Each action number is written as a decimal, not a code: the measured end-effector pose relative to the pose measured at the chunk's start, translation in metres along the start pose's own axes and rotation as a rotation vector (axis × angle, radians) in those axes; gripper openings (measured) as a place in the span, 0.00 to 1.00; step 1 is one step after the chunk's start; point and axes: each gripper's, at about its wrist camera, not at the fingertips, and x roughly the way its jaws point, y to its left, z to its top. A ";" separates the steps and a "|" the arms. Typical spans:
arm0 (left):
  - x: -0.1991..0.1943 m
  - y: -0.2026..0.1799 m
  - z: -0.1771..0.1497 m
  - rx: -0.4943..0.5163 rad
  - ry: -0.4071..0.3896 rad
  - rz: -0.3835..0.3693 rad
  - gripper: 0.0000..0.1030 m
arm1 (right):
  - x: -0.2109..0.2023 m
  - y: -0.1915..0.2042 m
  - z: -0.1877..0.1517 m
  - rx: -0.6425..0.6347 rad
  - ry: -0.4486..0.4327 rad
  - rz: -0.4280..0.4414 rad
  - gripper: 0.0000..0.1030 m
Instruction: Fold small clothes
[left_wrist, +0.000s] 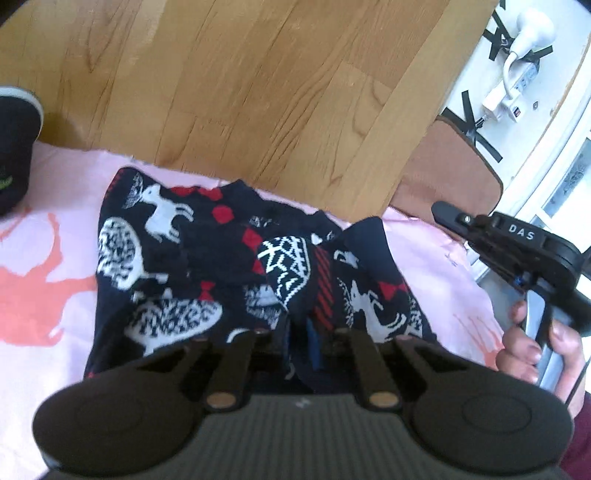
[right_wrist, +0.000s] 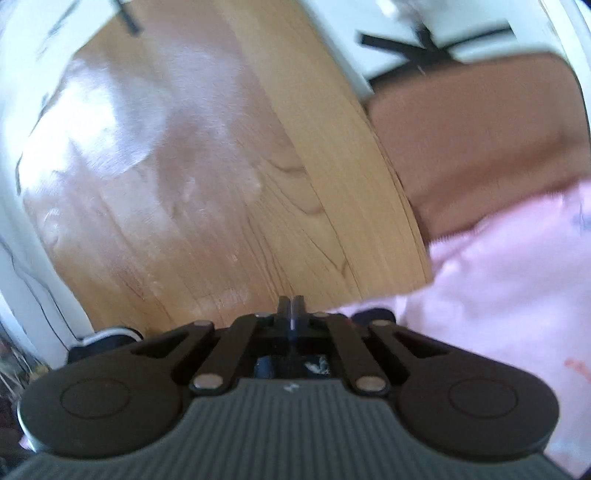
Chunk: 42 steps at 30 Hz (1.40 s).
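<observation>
A navy knitted garment (left_wrist: 207, 258) with white reindeer and red shapes lies crumpled on a pink cloth (left_wrist: 48, 229) with coral deer prints. My left gripper (left_wrist: 301, 343) is at the garment's near edge. Its fingertips are buried in the gathered fabric and shut on it. At the right of the left wrist view, a hand (left_wrist: 532, 350) holds my right gripper (left_wrist: 441, 210), which hovers beyond the garment's right side. In the right wrist view that gripper (right_wrist: 291, 306) is shut with nothing between its fingers and points over the wooden floor (right_wrist: 207, 206). The pink cloth (right_wrist: 498, 288) lies to its right.
Wooden floor (left_wrist: 240, 92) stretches beyond the cloth. A brown mat (left_wrist: 443, 177) lies at the right. Behind it a white power strip (left_wrist: 517, 85) is taped to the floor. A dark shoe (left_wrist: 14, 147) stands at the left edge of the cloth.
</observation>
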 end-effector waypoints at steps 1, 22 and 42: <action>0.002 0.000 -0.001 -0.002 0.012 0.000 0.10 | 0.000 0.004 -0.002 -0.024 0.011 0.009 0.20; 0.010 0.018 -0.007 -0.150 0.092 -0.010 0.28 | 0.003 -0.080 -0.035 0.065 0.168 -0.256 0.39; 0.033 0.005 -0.008 -0.058 0.103 -0.050 0.12 | 0.048 -0.056 -0.033 -0.228 0.219 -0.369 0.15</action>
